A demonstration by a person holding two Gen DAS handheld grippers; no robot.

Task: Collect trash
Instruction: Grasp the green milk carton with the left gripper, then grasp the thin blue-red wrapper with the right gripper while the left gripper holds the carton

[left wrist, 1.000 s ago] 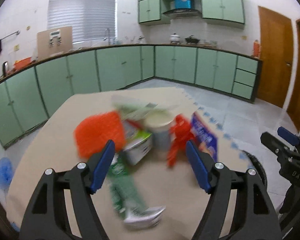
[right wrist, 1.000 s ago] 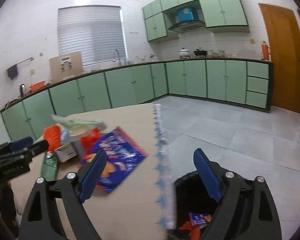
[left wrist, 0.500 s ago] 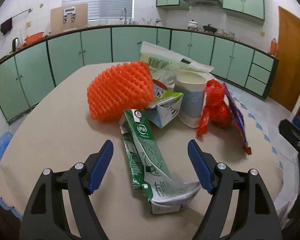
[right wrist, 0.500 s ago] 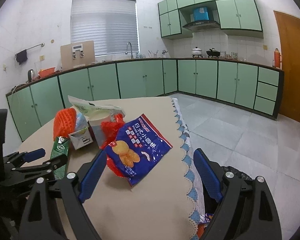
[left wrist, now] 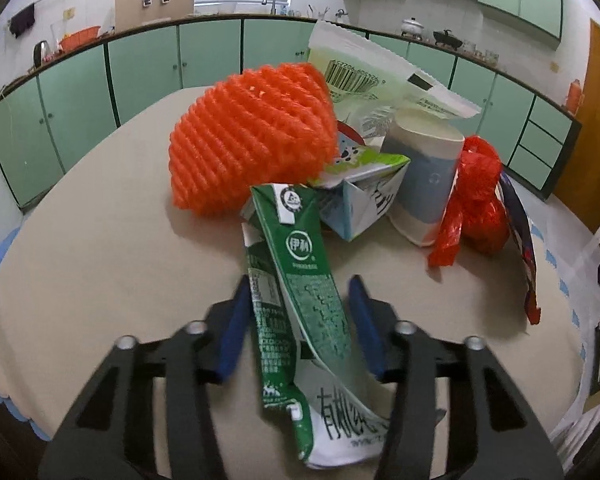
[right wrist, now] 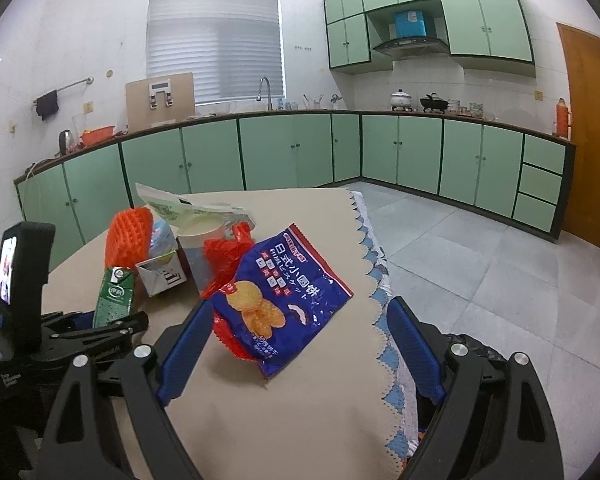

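Observation:
A flattened green milk carton (left wrist: 300,280) lies on the beige table (left wrist: 100,240). My left gripper (left wrist: 298,300) straddles it with the jaws half closed, narrow gaps showing between pads and carton. Behind it sit an orange foam net (left wrist: 252,140), a small white-green carton (left wrist: 364,196), a paper cup (left wrist: 424,176), a red plastic bag (left wrist: 476,200) and a pale green wrapper (left wrist: 372,80). My right gripper (right wrist: 300,344) is open and empty just before a blue snack bag (right wrist: 284,300). The left gripper (right wrist: 100,328) and green carton (right wrist: 114,296) show in the right wrist view.
A black-lined trash bin (right wrist: 476,352) stands on the floor below the table's right edge (right wrist: 380,280), partly hidden by my right finger. Green kitchen cabinets (right wrist: 260,152) line the far walls. A wooden door (right wrist: 592,140) is at the right.
My left gripper moved forward over the green carton and its jaws narrowed around it. My right gripper shifted slightly closer to the blue snack bag and stayed open.

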